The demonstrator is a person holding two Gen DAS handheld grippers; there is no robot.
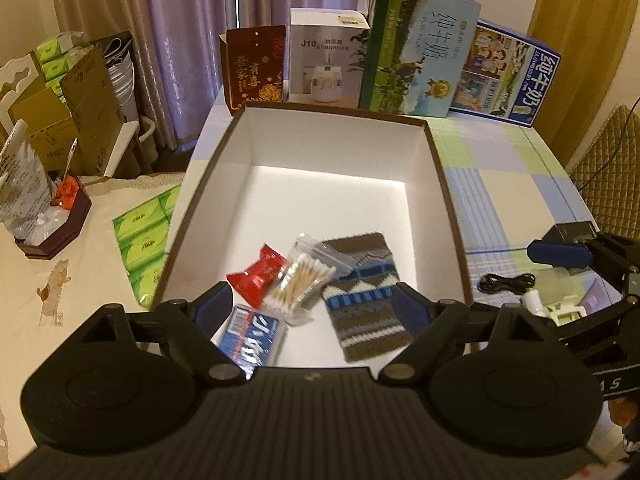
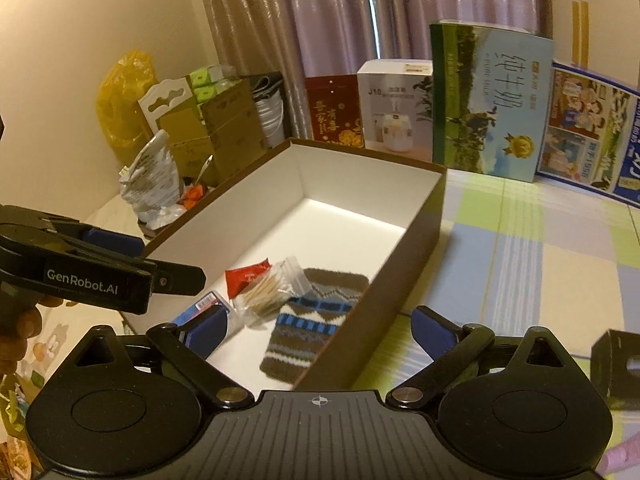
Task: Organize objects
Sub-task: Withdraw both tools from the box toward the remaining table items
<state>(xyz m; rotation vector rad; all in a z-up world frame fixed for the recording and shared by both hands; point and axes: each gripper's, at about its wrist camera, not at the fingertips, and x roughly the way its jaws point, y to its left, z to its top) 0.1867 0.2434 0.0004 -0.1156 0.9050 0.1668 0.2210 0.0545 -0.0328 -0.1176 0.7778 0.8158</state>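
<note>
Left wrist view first: the left hand-held gripper (image 1: 312, 304) hangs over the near end of the brown storage box (image 1: 448, 184), jaws spread wide with nothing between them. The box runs lengthwise away from the camera on the table (image 1: 520, 184). Four things sit at its near end: one knitted pouch (image 1: 362, 296), long axis slanting away toward the far left; one bag of cotton swabs (image 1: 304, 276); one red packet (image 1: 258, 274); one blue packet (image 1: 254, 334). Behind the box, one carton reads "J10" (image 1: 328, 60). The right hand-held gripper (image 1: 560, 252) shows at the right edge.

Right wrist view now: the right hand-held gripper (image 2: 320, 332) straddles the box's near right wall (image 2: 400, 280), jaws wide, gripping nothing. Pouch (image 2: 312, 320), swabs (image 2: 268, 292) and red packet (image 2: 246, 276) lie inside. At the left, the other gripper (image 2: 120, 256) carries "GenRobot.AI".
</note>
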